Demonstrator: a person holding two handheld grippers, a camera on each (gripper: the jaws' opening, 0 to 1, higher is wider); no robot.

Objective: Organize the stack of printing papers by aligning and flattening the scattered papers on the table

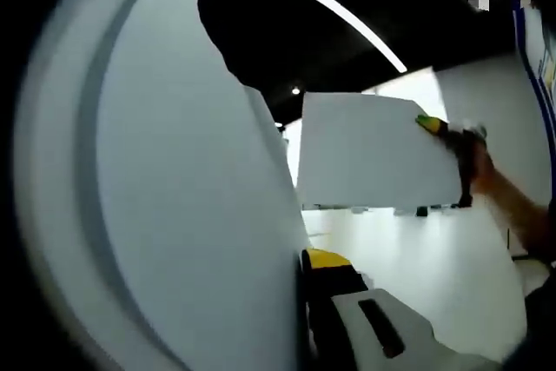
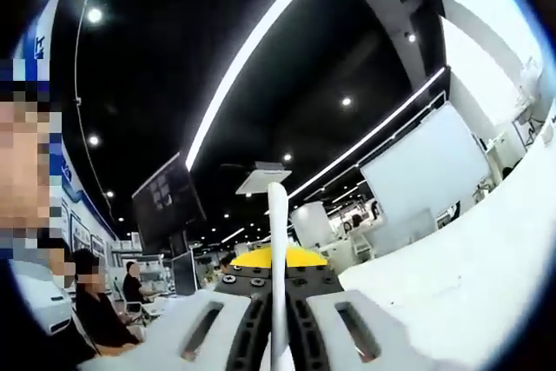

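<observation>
White paper (image 2: 276, 275) edge-on, long axis upright | right gripper (image 2: 276, 301) fingers clamp it | left fingers: cannot tell

My right gripper (image 2: 276, 319): jaws closed on a paper sheet (image 2: 276, 249) seen edge-on, white table (image 2: 469, 275) alongside, seated person (image 2: 95, 314) beyond.

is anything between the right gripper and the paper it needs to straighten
Nothing visible does: the right gripper is already shut on the sheet of paper, seen edge-on between its jaws. From the left gripper view, it holds that sheet up in the air.
</observation>
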